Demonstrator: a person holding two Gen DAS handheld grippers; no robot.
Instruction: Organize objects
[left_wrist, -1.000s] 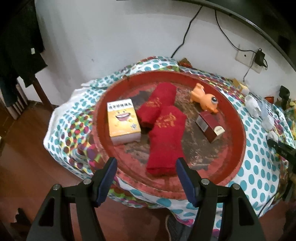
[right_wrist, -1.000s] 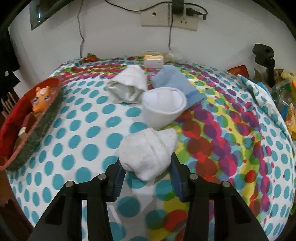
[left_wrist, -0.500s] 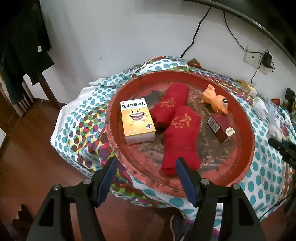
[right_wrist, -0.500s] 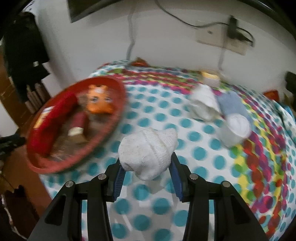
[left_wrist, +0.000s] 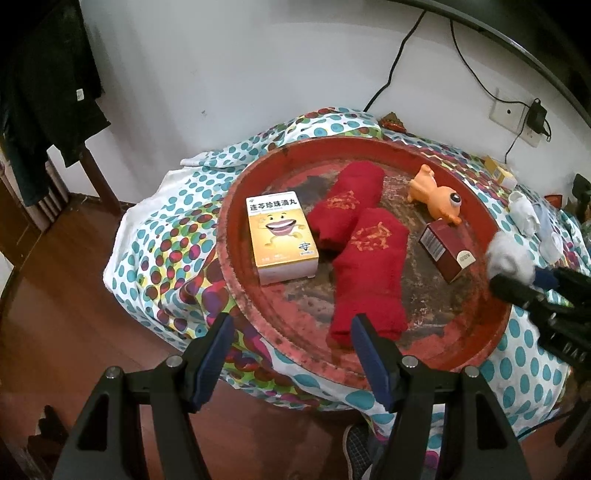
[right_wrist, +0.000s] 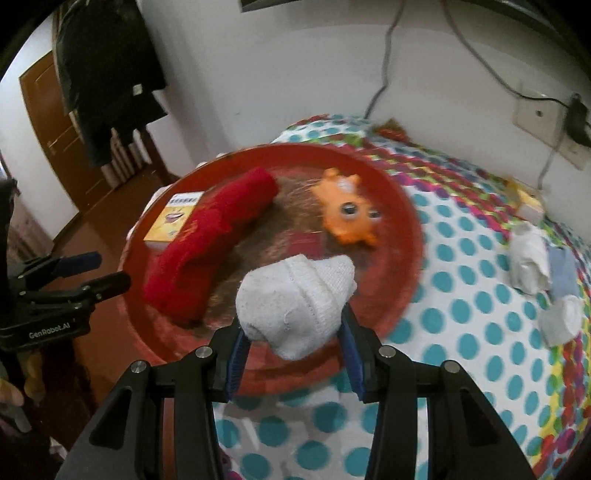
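My right gripper is shut on a rolled white sock and holds it above the near rim of the round red tray. The sock also shows in the left wrist view, at the tray's right edge. In the tray lie two rolled red socks, a yellow box, an orange toy and a dark red box. My left gripper is open and empty, hovering off the tray's near edge.
The tray sits on a polka-dot cloth over a table by a white wall. More rolled white and blue socks lie on the cloth to the right. Wall sockets and cables are behind. Wooden floor lies left.
My right gripper has lifted the white sock off the cloth and swung it left to above the tray. My left gripper has drawn back a little from the tray.
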